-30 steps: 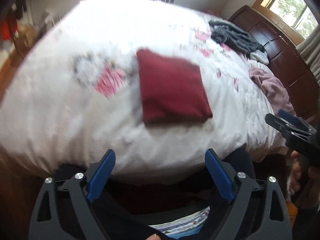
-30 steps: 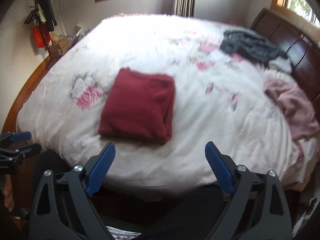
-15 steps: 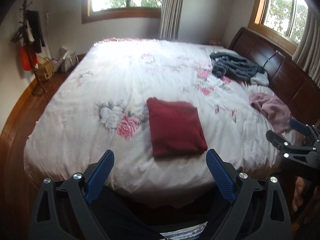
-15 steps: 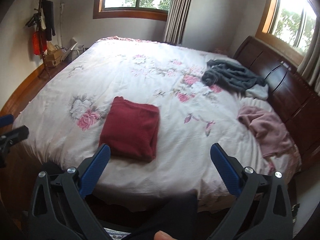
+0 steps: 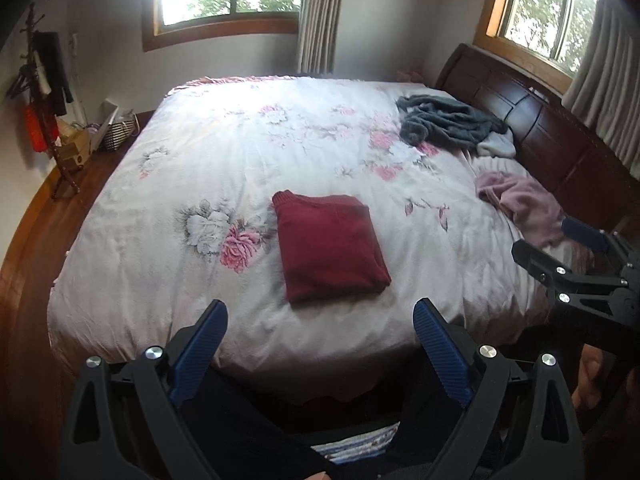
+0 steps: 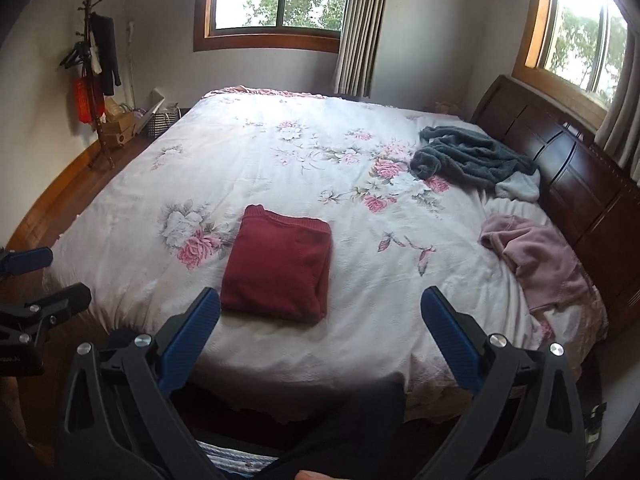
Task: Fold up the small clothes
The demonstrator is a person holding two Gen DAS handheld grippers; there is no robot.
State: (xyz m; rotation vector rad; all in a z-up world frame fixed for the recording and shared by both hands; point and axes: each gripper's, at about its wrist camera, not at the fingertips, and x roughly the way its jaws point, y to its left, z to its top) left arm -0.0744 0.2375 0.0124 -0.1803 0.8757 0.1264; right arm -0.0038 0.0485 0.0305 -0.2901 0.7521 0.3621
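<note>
Left hand-held gripper (image 5: pixel 320 320): you hold it spread and empty, off the near edge of the bed (image 5: pixel 224 152).
Red garment (image 5: pixel 330 246): folded flat, mid-bed, near that edge.
Right hand-held gripper (image 6: pixel 320 308): likewise spread, gripping nothing.
Pink garment (image 6: pixel 536 258): crumpled at your right, just beside the headboard (image 6: pixel 580 168).
Grey garment (image 6: pixel 472 156): heaped farther back; a pale cloth (image 6: pixel 518 186) touches it.
Risk: reaching across, you could drag a sleeve or finger over the red fold and undo it.
Obstruction: none between you and the pink garment.
</note>
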